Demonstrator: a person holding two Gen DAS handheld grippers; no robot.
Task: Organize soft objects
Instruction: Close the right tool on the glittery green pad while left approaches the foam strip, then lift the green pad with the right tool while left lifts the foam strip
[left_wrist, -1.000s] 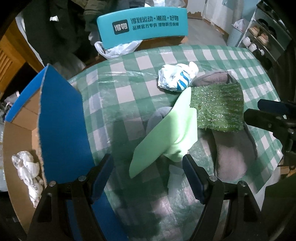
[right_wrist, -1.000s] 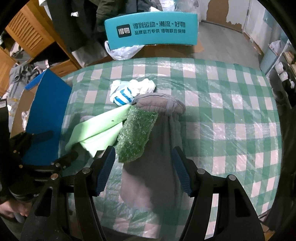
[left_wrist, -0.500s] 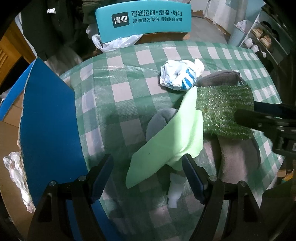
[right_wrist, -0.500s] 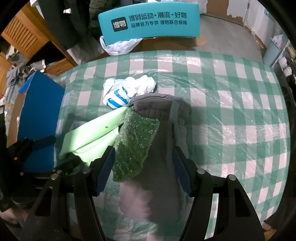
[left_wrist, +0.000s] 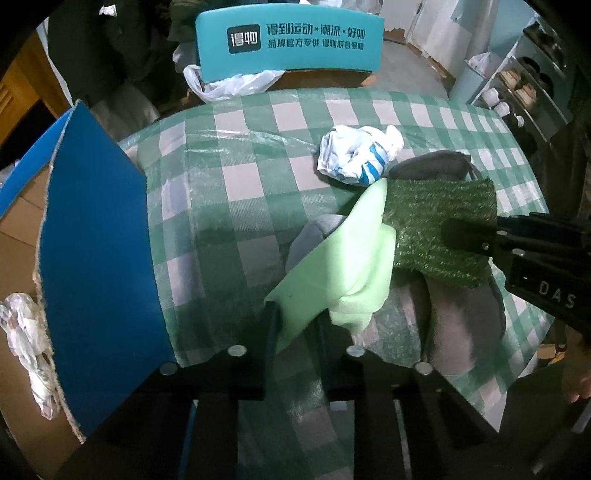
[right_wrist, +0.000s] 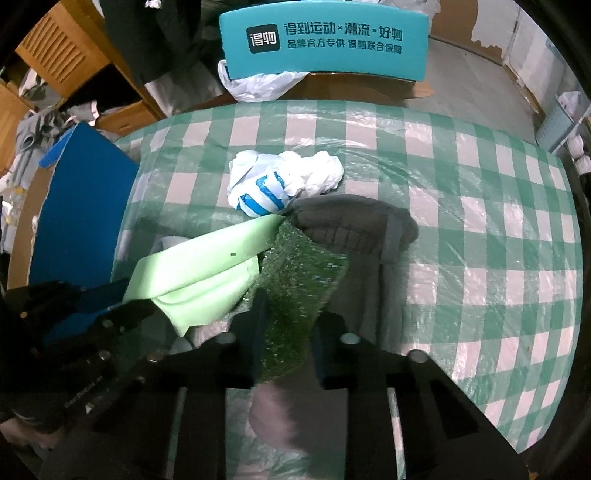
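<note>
Foam sheet (left_wrist: 343, 258), pale green, has its near corner clamped between the left gripper (left_wrist: 297, 332) fingers; beside it, the right gripper (right_wrist: 286, 332) fingers pinch the grass mat (right_wrist: 299, 288), both above the checked counter (right_wrist: 480, 229).

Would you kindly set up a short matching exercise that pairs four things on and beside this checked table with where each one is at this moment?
Things:
1. light green foam sheet
2. dark green turf patch
3. crumpled white and blue bag
4. blue box flap

Places:
A. loose on the tablecloth, touched by neither gripper
B. between the fingers of the left gripper
C. standing up at the table's left edge
D. between the fingers of the right gripper

Pairs: 1-B, 2-D, 3-A, 4-C
</note>
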